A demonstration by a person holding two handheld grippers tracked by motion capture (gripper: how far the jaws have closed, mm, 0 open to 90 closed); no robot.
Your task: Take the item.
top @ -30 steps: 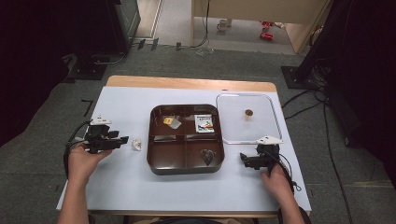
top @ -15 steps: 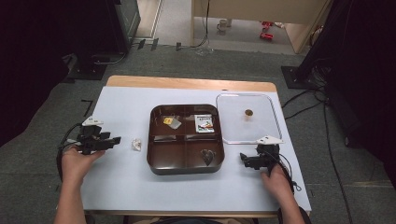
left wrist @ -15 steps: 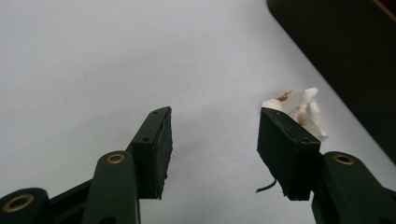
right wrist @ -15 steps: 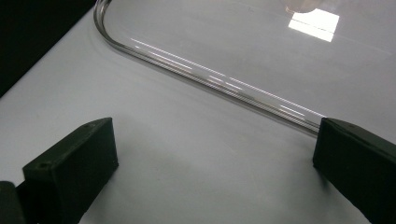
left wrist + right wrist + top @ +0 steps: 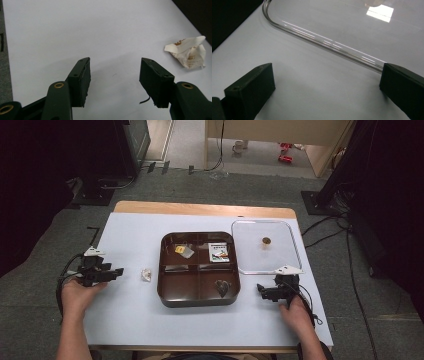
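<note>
A small crumpled white wrapper [image 5: 146, 274] lies on the white table cover, left of a dark brown compartment tray [image 5: 182, 286]. My left gripper [image 5: 119, 271] rests a short way left of that wrapper and points at it. Its jaws have just been opening and nothing is between them; in the left gripper view [image 5: 115, 72] the wrapper [image 5: 188, 51] lies off to the right, beyond the fingertips. My right gripper [image 5: 260, 291] sits at the tray's lower right, open wide [image 5: 327, 82] and holding nothing, just short of the clear lid's rim [image 5: 324, 41].
The tray holds a yellow sweet with clear wrapping [image 5: 182, 250], a printed packet [image 5: 218, 253] and a dark piece [image 5: 222, 287]. A clear lid [image 5: 280, 256] lies right of the tray with a small brown item [image 5: 266, 240] on it. Bare white cover [image 5: 130, 230] stretches behind my left hand.
My left gripper has drawn back to the left, away from the wrapper, and its jaws have widened. The wrapper and my right gripper have stayed where they were.
</note>
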